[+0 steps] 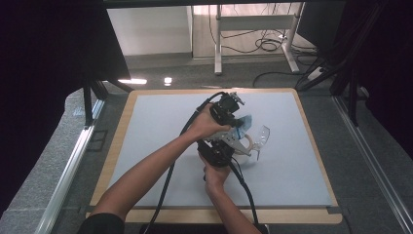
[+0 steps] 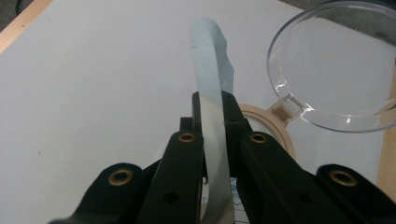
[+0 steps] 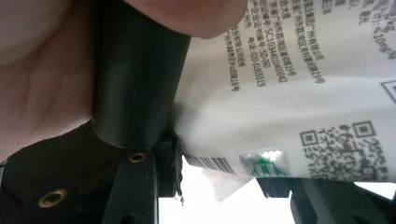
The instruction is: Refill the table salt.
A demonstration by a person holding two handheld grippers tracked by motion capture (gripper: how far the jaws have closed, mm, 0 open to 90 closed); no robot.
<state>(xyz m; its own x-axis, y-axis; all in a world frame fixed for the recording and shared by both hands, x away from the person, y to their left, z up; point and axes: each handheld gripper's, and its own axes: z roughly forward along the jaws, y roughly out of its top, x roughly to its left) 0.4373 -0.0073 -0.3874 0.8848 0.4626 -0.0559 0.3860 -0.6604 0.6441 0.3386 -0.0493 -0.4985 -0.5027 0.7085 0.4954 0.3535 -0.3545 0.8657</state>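
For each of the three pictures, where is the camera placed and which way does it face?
High view: above the person's side, facing forward and down on the table; both forearms, left gripper and right gripper meet at a packet beside a container.
Left gripper view: on the left gripper, looking along its jaws, pinched on the packet's edge.
Right gripper view: on the right gripper, facing the packet's printed side; a hand shows at left.
Shared: high and left gripper views both show packet and container.

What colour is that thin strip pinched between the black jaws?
Pale blue. The strip shows best in the left gripper view, clamped in the left gripper.
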